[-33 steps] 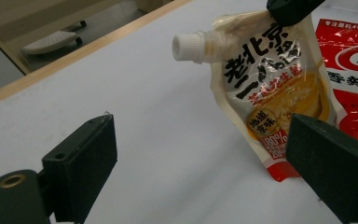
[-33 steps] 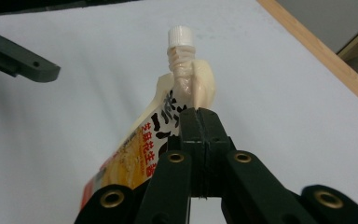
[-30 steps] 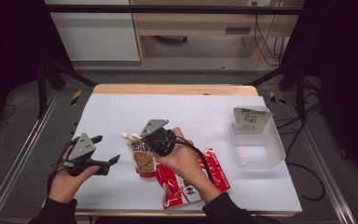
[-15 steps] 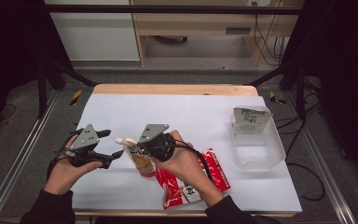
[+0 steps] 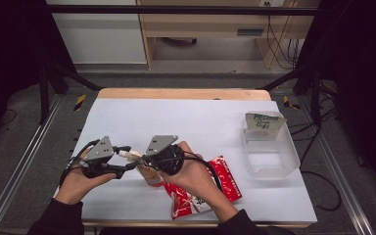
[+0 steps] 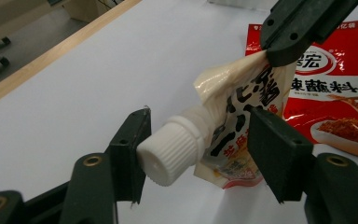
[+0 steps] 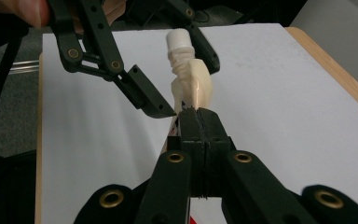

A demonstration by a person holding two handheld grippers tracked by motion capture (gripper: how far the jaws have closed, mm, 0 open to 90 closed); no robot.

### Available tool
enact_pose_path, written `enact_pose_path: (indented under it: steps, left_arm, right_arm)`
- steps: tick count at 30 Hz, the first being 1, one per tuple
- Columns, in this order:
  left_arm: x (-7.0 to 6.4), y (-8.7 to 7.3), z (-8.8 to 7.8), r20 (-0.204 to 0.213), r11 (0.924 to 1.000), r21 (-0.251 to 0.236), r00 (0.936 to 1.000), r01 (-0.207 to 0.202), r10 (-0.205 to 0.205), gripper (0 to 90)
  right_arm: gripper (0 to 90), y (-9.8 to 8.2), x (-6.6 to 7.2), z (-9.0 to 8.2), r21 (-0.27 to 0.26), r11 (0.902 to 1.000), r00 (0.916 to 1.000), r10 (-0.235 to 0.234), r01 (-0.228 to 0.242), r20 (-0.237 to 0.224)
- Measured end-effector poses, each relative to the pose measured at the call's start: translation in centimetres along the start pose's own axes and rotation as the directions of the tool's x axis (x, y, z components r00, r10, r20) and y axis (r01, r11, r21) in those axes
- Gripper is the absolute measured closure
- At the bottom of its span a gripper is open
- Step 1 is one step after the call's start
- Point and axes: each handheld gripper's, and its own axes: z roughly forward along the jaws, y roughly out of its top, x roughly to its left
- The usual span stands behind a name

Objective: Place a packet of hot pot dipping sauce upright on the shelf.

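Pouch point(image 6: 242, 121) held off the table point(image 5: 200, 117) near its front edge, pinched flat at one corner by the right gripper point(image 7: 199, 114), whose jaws sit fully together on the film. Cap point(image 6: 171, 148) white, ribbed, on the spout, pointing toward the left gripper point(image 6: 196, 149).

Left gripper's jaws have just been closing, cap between them. One pad touches the cap's end face; the other stands beside the pouch body with a gap showing. No squeeze on the cap yet, so call the jaws open.

Judgement: work looks like uncapping. Holding the pouch steady is done; lining the left jaws up on the cap is partly done. Left: seat both pads on the ribbed sides, clamp, twist, lift off.

Red packet point(image 5: 203, 193) lies flat under the right hand. Clear tub point(image 5: 269, 152) stands well apart at the right, a packet propped inside.
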Motion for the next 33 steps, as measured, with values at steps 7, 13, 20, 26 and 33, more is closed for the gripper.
enact_pose_path:
  steps: [7, 13, 20, 26, 33]
  left_arm:
    - [0.0, 0.3, -0.4, 0.042, 0.9994, -0.019, 0.9987, 0.029, -0.028, 64.2]
    - [-0.8, 1.4, -0.6, 0.072, 0.9996, -0.01, 0.9971, 0.026, -0.025, 71.3]
    - [-1.5, 2.7, -1.6, 0.073, 0.9999, -0.013, 0.9974, 0.0, 0.001, 72.9]
    - [-1.3, 2.7, -2.1, 0.063, 1.0, -0.008, 0.998, 0.003, -0.003, 73.4]
    - [-1.3, 2.9, -2.4, 0.062, 0.9997, -0.023, 0.998, -0.01, 0.011, 73.5]
  right_arm:
    - [89.7, -0.5, -0.1, -0.6, 0.028, 0.9995, 0.9998, 0.017, -0.017, 0.011]
    - [89.0, -0.7, -0.5, -1.2, 0.052, 0.9979, 0.9988, 0.037, -0.039, 0.031]
    - [87.2, -0.5, -0.3, -1.7, 0.062, 0.9977, 0.9994, 0.027, -0.028, 0.022]
    - [87.7, -0.1, -0.3, -1.9, 0.072, 0.9972, 0.9996, 0.018, -0.02, 0.023]
    - [71.0, 0.6, -0.6, -2.0, 0.122, 0.9914, 0.9978, -0.054, 0.049, 0.039]
